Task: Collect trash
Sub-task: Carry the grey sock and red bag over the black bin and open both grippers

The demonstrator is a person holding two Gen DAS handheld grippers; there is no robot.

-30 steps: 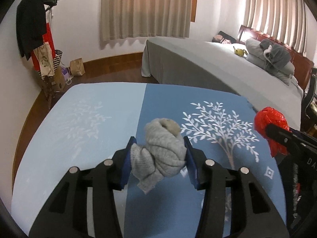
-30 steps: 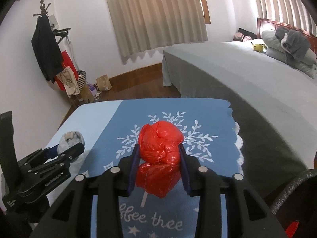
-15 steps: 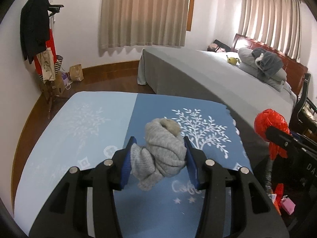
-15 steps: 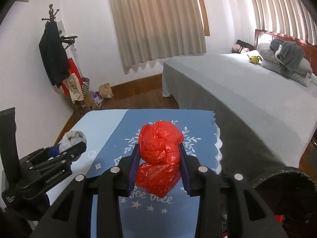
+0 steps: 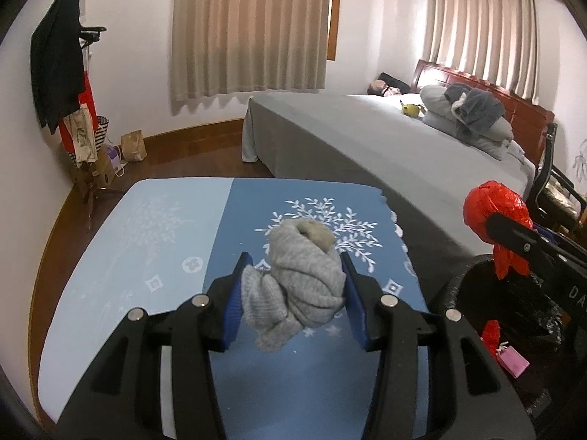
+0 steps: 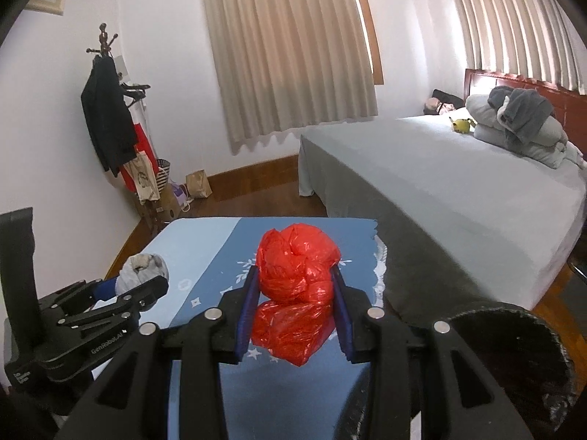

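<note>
My left gripper [image 5: 293, 293] is shut on a balled grey sock [image 5: 299, 278] and holds it above the blue tablecloth [image 5: 146, 242]. My right gripper [image 6: 295, 308] is shut on a crumpled red plastic bag [image 6: 295, 286], held above the table's right edge. The red bag also shows in the left wrist view [image 5: 495, 216], over a black-lined trash bin [image 5: 477, 293]. The bin's rim [image 6: 513, 315] sits low on the right in the right wrist view. The sock and left gripper show at left in that view [image 6: 141, 273].
A grey bed [image 5: 385, 146] stands beyond the table, with pillows and a wooden headboard [image 5: 488, 88]. A coat rack [image 5: 62, 84] with bags stands at the left wall. Red and pink scraps [image 5: 510, 355] lie inside the bin. A dark chair [image 5: 550, 183] stands at far right.
Both grippers have risen and drawn back from the table with their loads still held. The trash bin has come into view at the lower right.
</note>
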